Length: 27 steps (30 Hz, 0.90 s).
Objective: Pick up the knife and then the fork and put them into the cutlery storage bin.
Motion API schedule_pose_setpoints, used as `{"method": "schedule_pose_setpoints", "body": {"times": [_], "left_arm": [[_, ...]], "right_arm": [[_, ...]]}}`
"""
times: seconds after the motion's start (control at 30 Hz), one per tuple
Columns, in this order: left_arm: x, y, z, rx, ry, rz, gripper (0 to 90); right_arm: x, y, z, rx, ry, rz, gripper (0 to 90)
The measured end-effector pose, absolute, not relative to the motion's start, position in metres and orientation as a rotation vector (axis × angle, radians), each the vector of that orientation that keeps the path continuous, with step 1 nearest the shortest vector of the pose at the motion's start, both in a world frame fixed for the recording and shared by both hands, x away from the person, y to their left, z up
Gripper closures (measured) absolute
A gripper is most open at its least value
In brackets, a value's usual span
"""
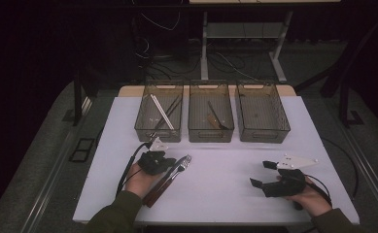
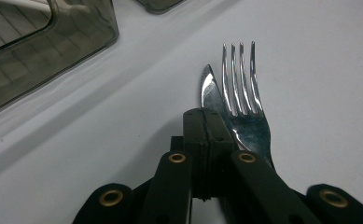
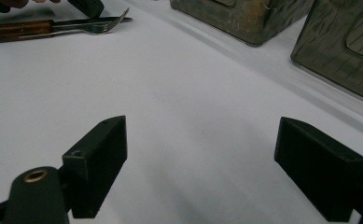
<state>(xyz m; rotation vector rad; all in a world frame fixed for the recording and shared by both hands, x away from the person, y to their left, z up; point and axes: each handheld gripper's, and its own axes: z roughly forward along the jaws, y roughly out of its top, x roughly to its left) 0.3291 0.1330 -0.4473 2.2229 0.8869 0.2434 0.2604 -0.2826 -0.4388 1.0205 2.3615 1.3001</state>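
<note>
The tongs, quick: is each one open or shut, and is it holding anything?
Left tongs: shut, jaws together beside the fork and knife; whether they pinch either cannot be told.
Right tongs: open, holding nothing.

No readable text, label, number or sign anywhere.

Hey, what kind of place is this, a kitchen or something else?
Probably a lab or recording workspace, not a kitchen. A white table holds three smoky plastic bins in a row for cutlery, and loose cables and a metal desk frame stand on the dark floor behind it.
</note>
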Motion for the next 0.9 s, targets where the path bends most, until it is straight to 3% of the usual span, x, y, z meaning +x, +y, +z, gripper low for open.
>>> {"method": "schedule_pose_setpoints", "body": {"times": [0.9], "left_arm": [[0.323,0.116,-0.447,2.281,0.710,0.180,89.7]], "right_arm": [[0.260,-0.283,-0.439,1.018,2.363,1.301,17.0]]}}
